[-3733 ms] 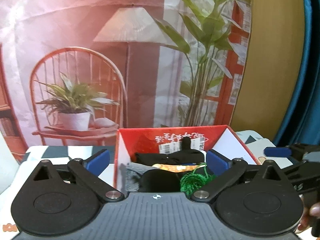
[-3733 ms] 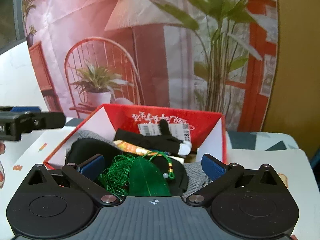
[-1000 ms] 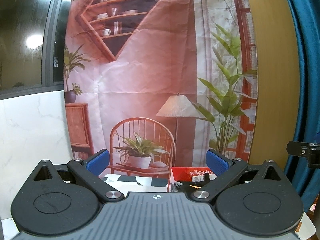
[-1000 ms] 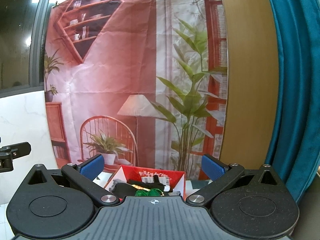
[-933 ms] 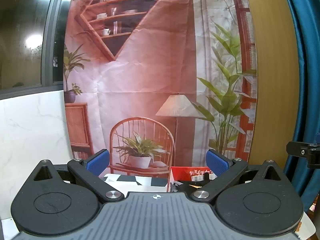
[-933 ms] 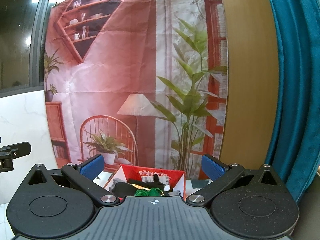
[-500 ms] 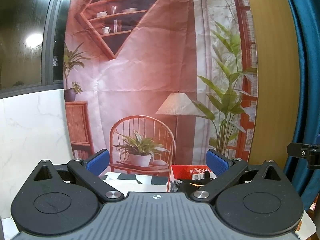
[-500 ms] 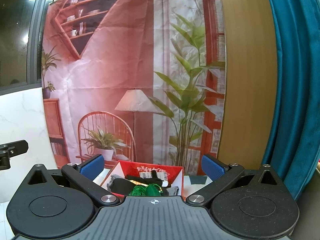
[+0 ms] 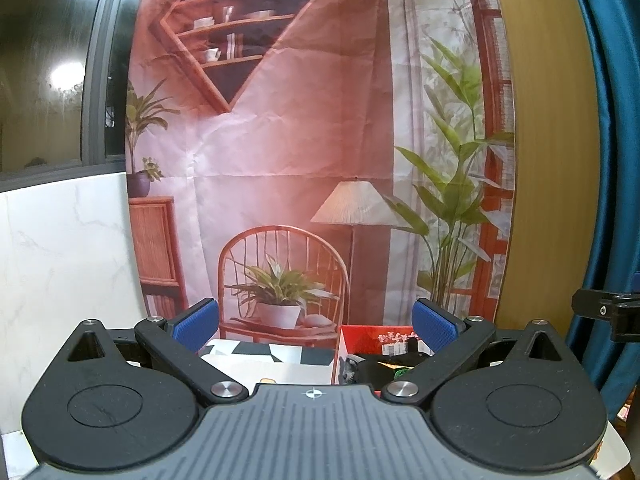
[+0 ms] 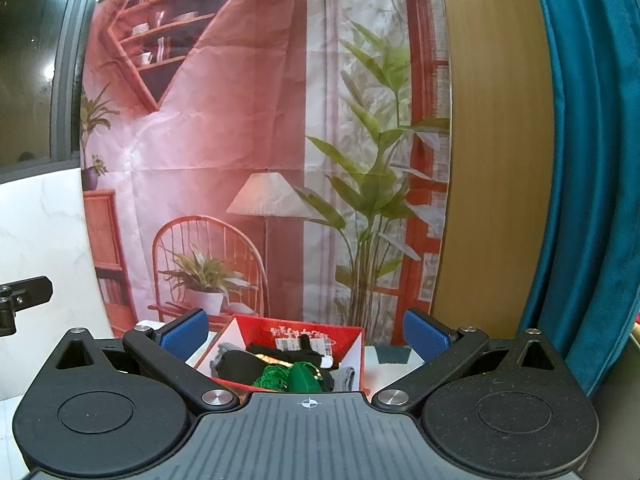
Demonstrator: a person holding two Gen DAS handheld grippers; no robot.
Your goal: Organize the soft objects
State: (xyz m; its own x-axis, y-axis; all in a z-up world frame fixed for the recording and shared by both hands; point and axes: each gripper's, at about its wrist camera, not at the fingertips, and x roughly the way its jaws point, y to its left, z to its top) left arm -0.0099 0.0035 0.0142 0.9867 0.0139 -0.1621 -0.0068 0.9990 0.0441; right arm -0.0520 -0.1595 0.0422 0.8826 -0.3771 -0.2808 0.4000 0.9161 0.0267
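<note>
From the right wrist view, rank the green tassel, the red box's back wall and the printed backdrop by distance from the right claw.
1. Green tassel, at the front of the box, just ahead of the open right claw.
2. Red box's back wall, behind the soft items.
3. Printed backdrop, hanging behind the table.

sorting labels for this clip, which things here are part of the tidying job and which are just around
Job: red box, black cloth, green tassel, grey cloth, open left gripper, open right gripper.
Around: printed backdrop, teal curtain.
</note>
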